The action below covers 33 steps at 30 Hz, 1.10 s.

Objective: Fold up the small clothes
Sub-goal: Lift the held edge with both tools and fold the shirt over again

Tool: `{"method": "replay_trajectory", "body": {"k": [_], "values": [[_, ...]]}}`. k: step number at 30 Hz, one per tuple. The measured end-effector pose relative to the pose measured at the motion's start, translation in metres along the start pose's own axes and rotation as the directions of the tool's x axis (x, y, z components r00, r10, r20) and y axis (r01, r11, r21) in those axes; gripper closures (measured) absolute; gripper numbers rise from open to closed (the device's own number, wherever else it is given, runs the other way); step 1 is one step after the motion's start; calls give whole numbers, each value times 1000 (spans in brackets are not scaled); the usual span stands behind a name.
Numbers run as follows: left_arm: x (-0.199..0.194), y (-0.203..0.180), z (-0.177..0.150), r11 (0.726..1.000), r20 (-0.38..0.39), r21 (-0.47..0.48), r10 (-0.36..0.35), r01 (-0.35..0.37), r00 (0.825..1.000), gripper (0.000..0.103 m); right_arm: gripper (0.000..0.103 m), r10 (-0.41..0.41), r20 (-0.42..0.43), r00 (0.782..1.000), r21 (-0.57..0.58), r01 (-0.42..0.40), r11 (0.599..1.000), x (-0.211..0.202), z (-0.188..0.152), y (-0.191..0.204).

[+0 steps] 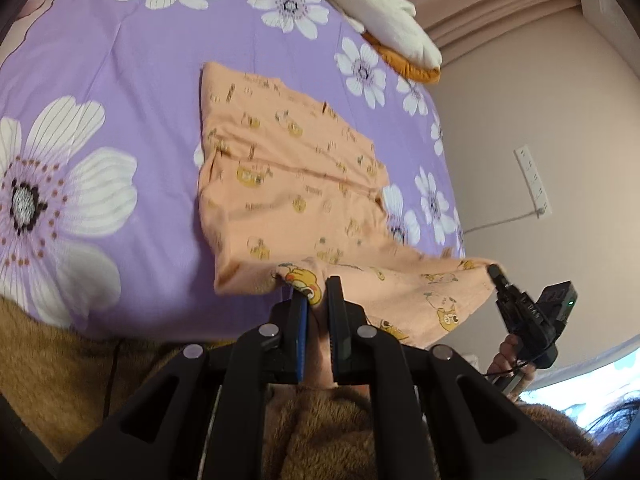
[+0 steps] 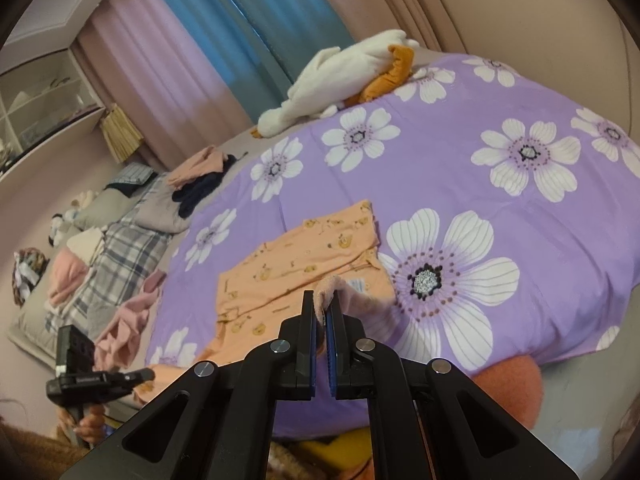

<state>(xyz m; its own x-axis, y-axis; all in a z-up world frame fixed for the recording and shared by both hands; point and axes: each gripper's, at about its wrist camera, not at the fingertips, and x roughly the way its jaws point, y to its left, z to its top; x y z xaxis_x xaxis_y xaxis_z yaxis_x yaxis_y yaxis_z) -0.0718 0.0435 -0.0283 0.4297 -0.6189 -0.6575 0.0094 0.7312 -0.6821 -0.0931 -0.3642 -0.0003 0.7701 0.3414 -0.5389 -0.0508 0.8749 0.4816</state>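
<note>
We hold an orange garment [image 1: 288,184] printed with small bears; most of it lies flat on the purple floral quilt [image 1: 120,80], and its near edge is lifted off the quilt toward us. In the left wrist view its long axis runs from the far end, toward the white plush toy [image 1: 384,12], back to the lifted near edge.

Left gripper [image 1: 316,292]: narrowed onto the near hem, with a fold of bear-print cloth pinched between the fingers.

Right gripper [image 2: 320,304]: nearly closed, clamping a bunched corner of the same hem. In the left wrist view it appears at the garment's right-hand near corner [image 1: 496,270], and the hem stretches between the two tongs.

In the right wrist view the flat part of the garment [image 2: 296,256] lies just beside a large white flower [image 2: 436,276]. A pile of clothes [image 2: 120,264] lies well to the left of the garment, off the quilt.
</note>
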Motion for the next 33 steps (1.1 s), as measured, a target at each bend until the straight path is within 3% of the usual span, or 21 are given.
{"method": "replay_trajectory", "body": {"k": [13,17,23,26,33], "values": [[39,24,82,997,12,-73,-6,7,1000,95,97,4,-75,997,-10,-5,1000,94,56,-2],[55,38,110,995,11,-93,30,-28,1000,95,97,-67,-100,993,-57,62,996,134,70,1],[81,54,148,991,-7,-127,45,-46,999,94,97,-111,-179,978,-79,99,992,193,82,-3],[96,65,162,984,5,-175,31,-29,1000,94,97,-207,-173,963,-123,188,975,218,87,-5],[125,79,183,973,-28,-190,124,-128,992,94,97,-213,-241,947,-101,193,976,255,89,-15]]}}
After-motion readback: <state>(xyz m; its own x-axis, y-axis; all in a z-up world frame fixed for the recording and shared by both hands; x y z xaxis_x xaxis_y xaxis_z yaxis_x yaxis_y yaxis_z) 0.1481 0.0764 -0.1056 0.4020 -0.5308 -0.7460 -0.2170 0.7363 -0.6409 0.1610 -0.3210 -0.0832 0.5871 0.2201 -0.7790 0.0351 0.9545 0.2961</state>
